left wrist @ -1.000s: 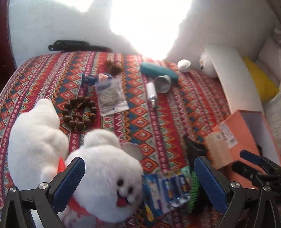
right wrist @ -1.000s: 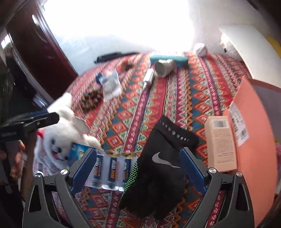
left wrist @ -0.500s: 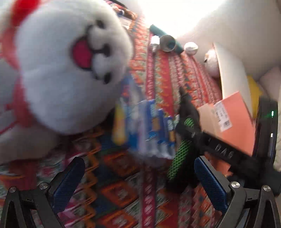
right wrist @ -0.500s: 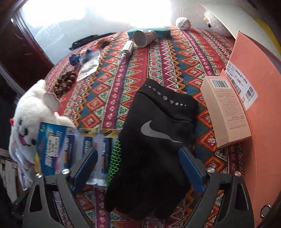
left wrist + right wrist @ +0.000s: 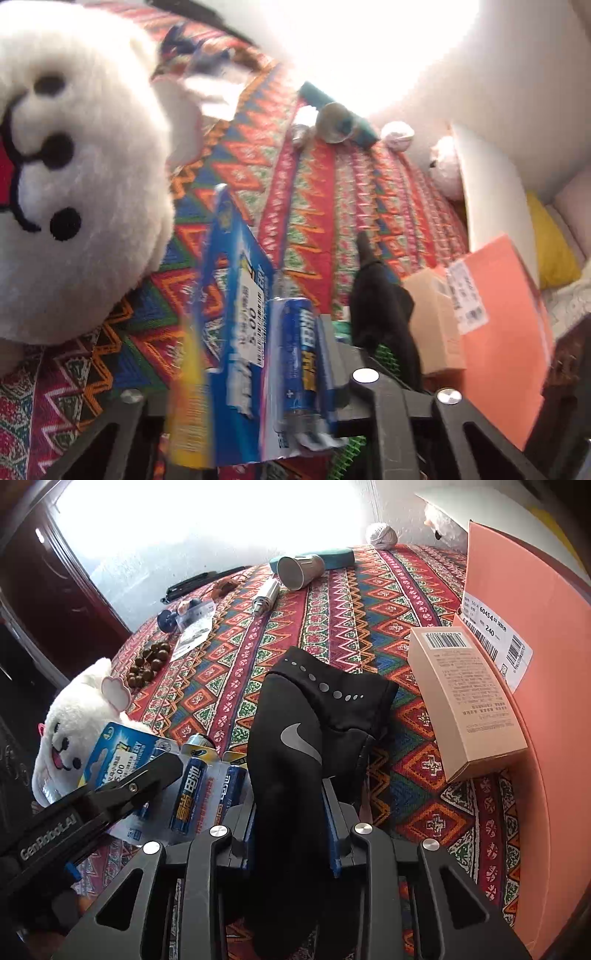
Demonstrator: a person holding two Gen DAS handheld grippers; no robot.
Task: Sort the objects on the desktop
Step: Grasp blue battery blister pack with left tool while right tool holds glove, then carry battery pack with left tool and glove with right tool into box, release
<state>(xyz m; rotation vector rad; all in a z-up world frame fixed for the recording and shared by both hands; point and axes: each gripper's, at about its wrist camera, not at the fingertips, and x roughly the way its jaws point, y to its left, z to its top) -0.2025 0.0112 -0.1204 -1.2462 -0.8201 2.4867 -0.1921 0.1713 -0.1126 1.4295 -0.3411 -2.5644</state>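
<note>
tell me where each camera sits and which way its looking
Left wrist: rides on the left tool, low over the patterned cloth, facing the far wall; its own dark frame shows, shut on the battery pack, white plush dog close on the left.
Right wrist: rides on the right tool, looking along the table toward the bright window; its frame shows, shut on the black glove, with the left tool entering from the left.
Shared: battery pack, glove, plush dog, beige box, orange box.
</note>
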